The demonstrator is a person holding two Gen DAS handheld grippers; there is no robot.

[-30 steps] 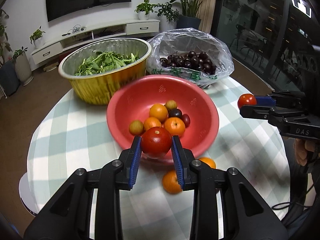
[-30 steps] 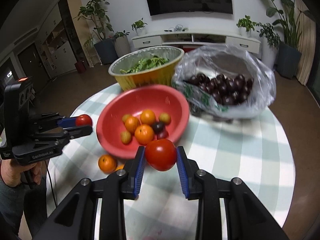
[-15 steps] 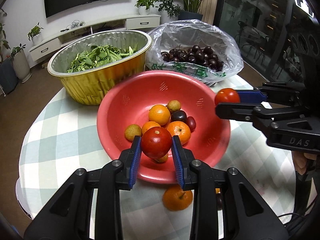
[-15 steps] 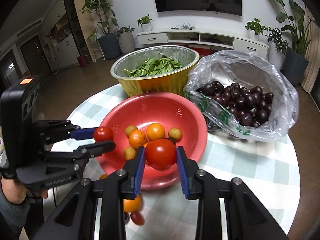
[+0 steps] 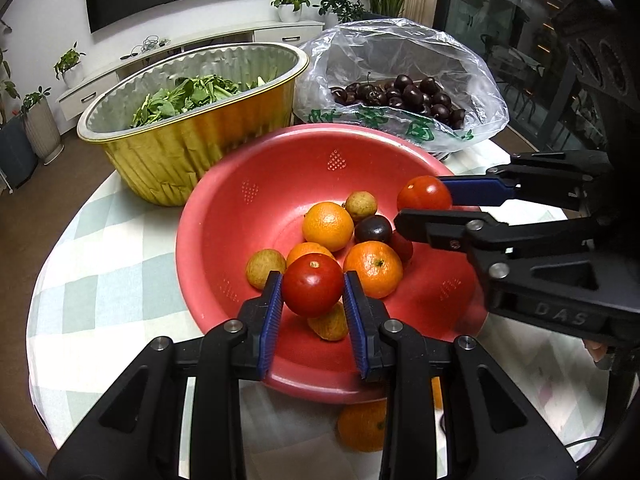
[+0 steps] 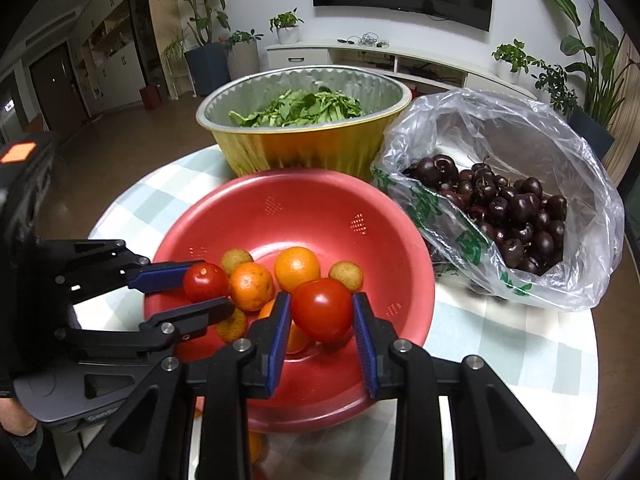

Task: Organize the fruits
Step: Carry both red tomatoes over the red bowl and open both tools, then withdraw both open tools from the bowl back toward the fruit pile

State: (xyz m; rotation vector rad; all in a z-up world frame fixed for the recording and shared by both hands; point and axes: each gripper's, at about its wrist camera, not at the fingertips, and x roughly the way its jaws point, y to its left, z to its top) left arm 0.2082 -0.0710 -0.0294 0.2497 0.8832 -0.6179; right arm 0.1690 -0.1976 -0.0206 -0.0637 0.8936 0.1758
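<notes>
A red colander bowl [image 5: 280, 184] [image 6: 304, 208] holds oranges [image 5: 328, 226], small yellow-brown fruits [image 5: 361, 207] and a dark plum [image 5: 373, 229]. My left gripper [image 5: 313, 292] is shut on a red tomato [image 5: 313, 290] and holds it over the bowl's near side; it also shows in the right wrist view [image 6: 206, 286]. My right gripper [image 6: 321, 312] is shut on another red tomato [image 6: 322, 310] over the bowl; it shows in the left wrist view [image 5: 424, 206] at the bowl's right side.
A gold foil pan of greens [image 5: 192, 120] [image 6: 304, 120] stands behind the bowl. A clear bag of dark cherries [image 5: 400, 92] [image 6: 512, 208] lies at the back right. An orange [image 5: 360, 424] lies on the checked tablecloth [image 5: 100, 280] in front of the bowl.
Both grippers have moved in over the red bowl with their tomatoes. The bowl and the fruit in it look nearer in both views.
</notes>
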